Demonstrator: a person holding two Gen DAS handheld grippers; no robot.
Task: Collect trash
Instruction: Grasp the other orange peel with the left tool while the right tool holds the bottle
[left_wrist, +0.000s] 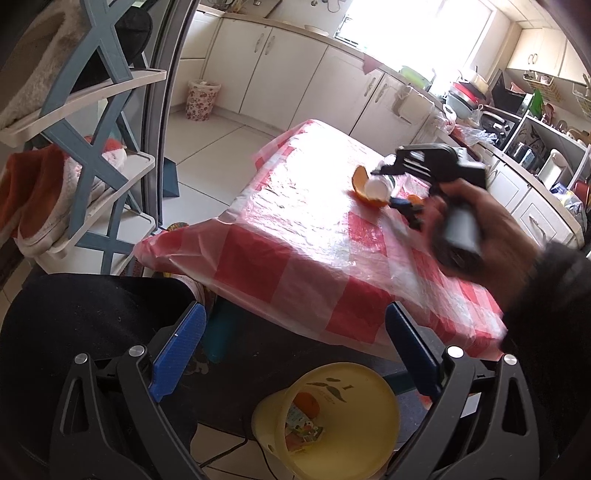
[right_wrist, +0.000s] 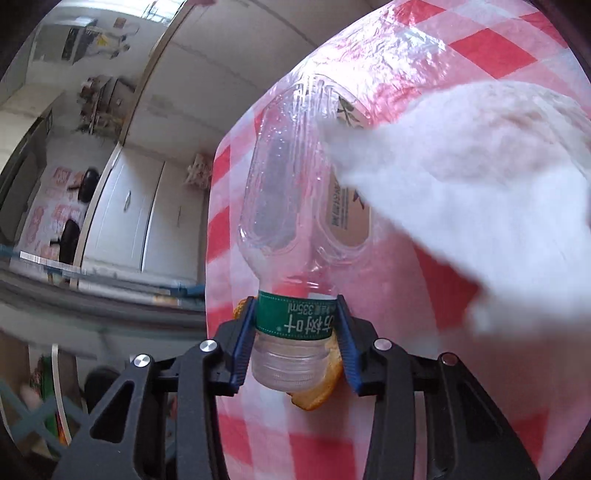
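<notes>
Right hand-held gripper (right_wrist: 295, 325) clamps empty bottle (right_wrist: 284, 221) at its neck on counter (right_wrist: 498, 48); left hand-held gripper (left_wrist: 295, 350) wide open, empty, above bin (left_wrist: 332, 417) already holding wrappers; orange peel (left_wrist: 364, 186) remains.

The bottle (right_wrist: 288, 229) carries a green label (right_wrist: 295, 317) reading "335ml".

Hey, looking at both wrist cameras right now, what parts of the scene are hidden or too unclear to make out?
- Left wrist view: the right tongs are motion-blurred, so their grip on the plastic bottle is unreadable there.
- Left wrist view: the trash inside the yellow bin is partly hidden by its tilted wall.
- Right wrist view: a blurred white mass covers the bottle's far side and the tablecloth.
- Right wrist view: the orange peel is mostly hidden under the bottle's cap.
</notes>
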